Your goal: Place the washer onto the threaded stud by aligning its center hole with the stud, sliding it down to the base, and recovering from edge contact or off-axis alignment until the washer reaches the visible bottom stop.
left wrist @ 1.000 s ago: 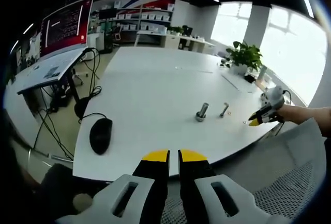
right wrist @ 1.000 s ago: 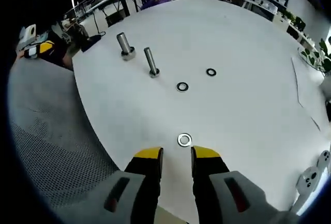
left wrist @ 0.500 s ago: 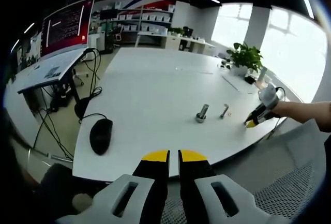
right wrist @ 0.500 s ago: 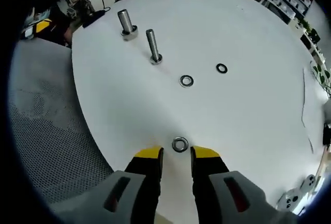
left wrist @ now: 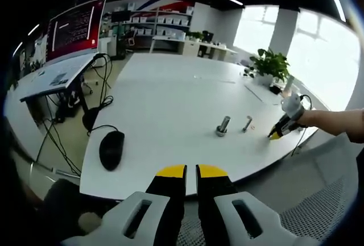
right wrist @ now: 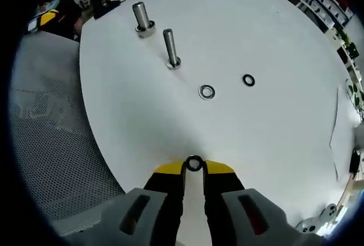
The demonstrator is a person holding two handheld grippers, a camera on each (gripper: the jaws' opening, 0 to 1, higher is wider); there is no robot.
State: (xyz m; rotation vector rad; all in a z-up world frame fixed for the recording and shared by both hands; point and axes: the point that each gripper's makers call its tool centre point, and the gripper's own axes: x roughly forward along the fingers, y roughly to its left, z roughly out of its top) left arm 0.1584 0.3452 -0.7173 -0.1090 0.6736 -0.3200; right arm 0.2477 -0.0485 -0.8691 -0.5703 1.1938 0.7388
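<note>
In the right gripper view a small metal washer (right wrist: pixel 194 163) lies at the near edge of the white table (right wrist: pixel 256 30), pinched between the yellow tips of my right gripper (right wrist: pixel 194 169), which is shut on it. Farther off stand a thin threaded stud (right wrist: pixel 170 47) and a thicker stud (right wrist: pixel 142 17), both upright. In the left gripper view the same two studs, the thicker (left wrist: pixel 222 125) and the thin (left wrist: pixel 247 123), stand mid-table, and the right gripper (left wrist: pixel 277 134) touches down at the table edge to their right. My left gripper (left wrist: pixel 191 171) hangs shut and empty in front of the table.
Two more washers lie on the table, a silver one (right wrist: pixel 207 92) and a dark one (right wrist: pixel 248 79). A black mouse (left wrist: pixel 111 148) with a cable sits at the table's left side. A grey mesh chair (right wrist: pixel 45 144) is beside the edge. A potted plant (left wrist: pixel 267 61) stands far back.
The right gripper has come down and forward over the washer and its jaws have narrowed around it. The left gripper has stayed where it was.
</note>
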